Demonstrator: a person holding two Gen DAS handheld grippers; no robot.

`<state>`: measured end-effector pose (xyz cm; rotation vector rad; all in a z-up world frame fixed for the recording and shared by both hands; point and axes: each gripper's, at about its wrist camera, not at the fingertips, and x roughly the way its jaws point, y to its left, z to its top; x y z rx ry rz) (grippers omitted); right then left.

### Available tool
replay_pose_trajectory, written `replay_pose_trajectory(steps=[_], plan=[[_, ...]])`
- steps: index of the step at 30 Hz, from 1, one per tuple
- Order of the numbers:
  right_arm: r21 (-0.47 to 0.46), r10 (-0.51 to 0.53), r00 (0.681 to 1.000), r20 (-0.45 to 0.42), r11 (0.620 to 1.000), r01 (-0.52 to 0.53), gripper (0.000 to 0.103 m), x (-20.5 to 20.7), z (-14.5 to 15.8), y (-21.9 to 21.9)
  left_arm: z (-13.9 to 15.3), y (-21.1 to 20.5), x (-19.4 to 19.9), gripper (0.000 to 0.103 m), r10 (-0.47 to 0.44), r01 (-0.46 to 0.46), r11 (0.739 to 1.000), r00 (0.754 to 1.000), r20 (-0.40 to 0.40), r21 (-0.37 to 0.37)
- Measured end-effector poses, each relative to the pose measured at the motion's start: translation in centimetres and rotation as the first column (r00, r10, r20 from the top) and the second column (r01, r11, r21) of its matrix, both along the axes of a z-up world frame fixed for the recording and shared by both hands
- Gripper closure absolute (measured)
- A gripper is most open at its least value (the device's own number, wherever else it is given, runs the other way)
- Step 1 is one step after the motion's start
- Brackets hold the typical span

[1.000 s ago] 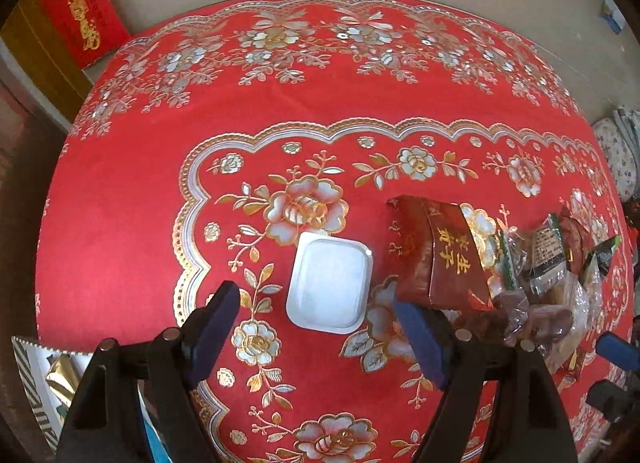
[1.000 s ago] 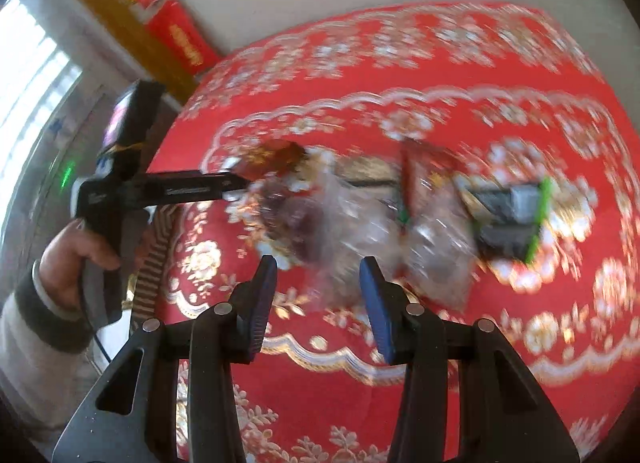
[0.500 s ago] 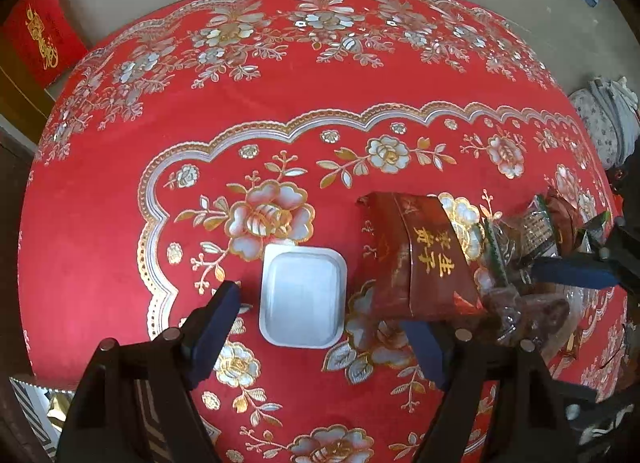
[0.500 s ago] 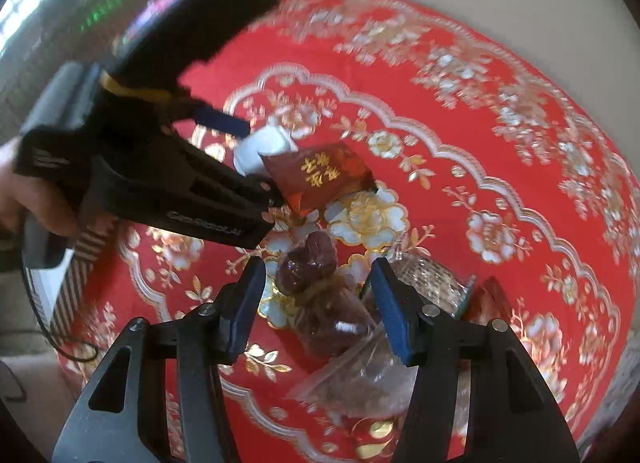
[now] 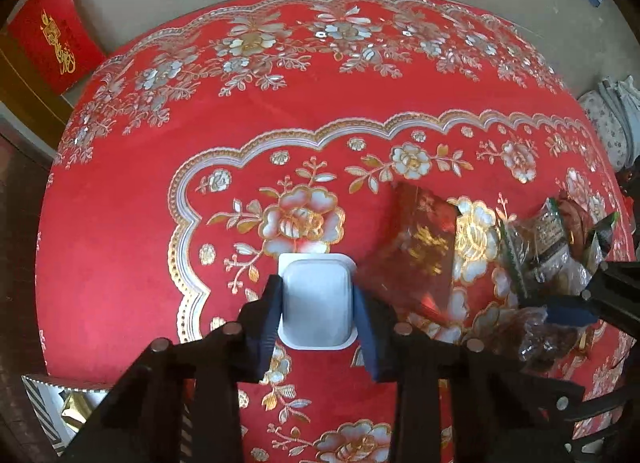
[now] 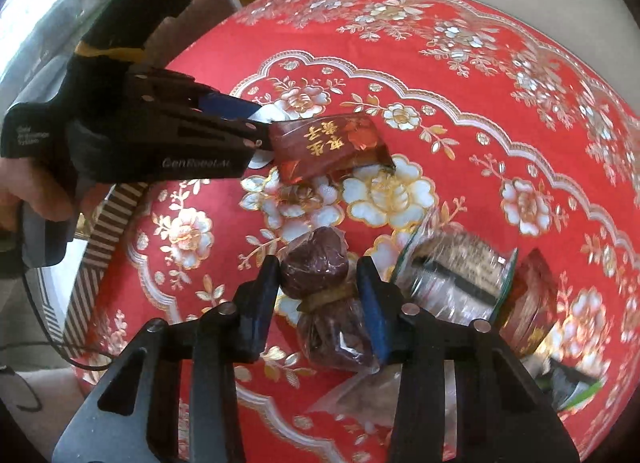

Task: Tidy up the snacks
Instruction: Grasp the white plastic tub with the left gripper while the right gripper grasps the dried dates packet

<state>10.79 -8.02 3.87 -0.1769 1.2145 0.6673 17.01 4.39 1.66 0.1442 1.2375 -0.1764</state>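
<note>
A small white plastic cup point(image 5: 317, 299) with a foil lid lies on the red flowered tablecloth point(image 5: 132, 223). My left gripper point(image 5: 318, 305) has its fingers against both of the cup's sides. A red packet with gold characters point(image 5: 420, 247) lies just right of it, also in the right wrist view point(image 6: 328, 145). My right gripper point(image 6: 318, 287) straddles a clear bag of dark brown snacks point(image 6: 320, 275), its fingers touching both sides. Further clear and green-edged packets point(image 6: 456, 275) lie to the right.
A striped box point(image 6: 100, 231) stands at the table's near left edge. A red card with gold writing point(image 5: 52, 47) leans by the wall. The round table's far half holds only the patterned cloth. Cloth items point(image 5: 612, 111) lie off the right edge.
My left gripper has moved forward and closed from wide open onto the white cup. My right gripper has come down over the dark snack bag and narrowed around it.
</note>
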Motion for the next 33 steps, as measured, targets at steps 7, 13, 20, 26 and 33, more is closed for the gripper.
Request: replay_pose_trajectory(steps=[7,13,20,26,33], plan=[[0.065,-0.086,0.996,-0.023,0.994,0.088,0.064,-2.0,-0.1,-0.7,0.4,-0.2,-1.9,0.066,-0.007,0.007,1.0,1.0,0.017,0.008],[0.102,-0.131,0.991,-0.014,0.986,0.132,0.065,-4.1,0.9,-1.1,1.7,0.1,-4.4,0.066,-0.004,0.005,1.0,0.999,0.035,-0.023],[0.109,-0.16,0.987,-0.005,0.981,0.159,0.066,-5.7,1.4,-0.9,2.8,-0.3,-7.3,0.066,-0.006,0.008,0.999,0.999,0.045,-0.042],[0.117,-0.18,0.984,0.009,0.977,0.178,0.068,-6.7,1.9,-1.1,3.1,-0.3,-9.1,0.066,0.01,-0.007,0.999,0.999,0.053,-0.043],[0.117,-0.187,0.982,0.019,0.976,0.184,0.069,-7.5,2.3,-0.3,3.9,0.1,-10.7,0.066,0.022,-0.019,0.999,0.997,0.075,-0.037]])
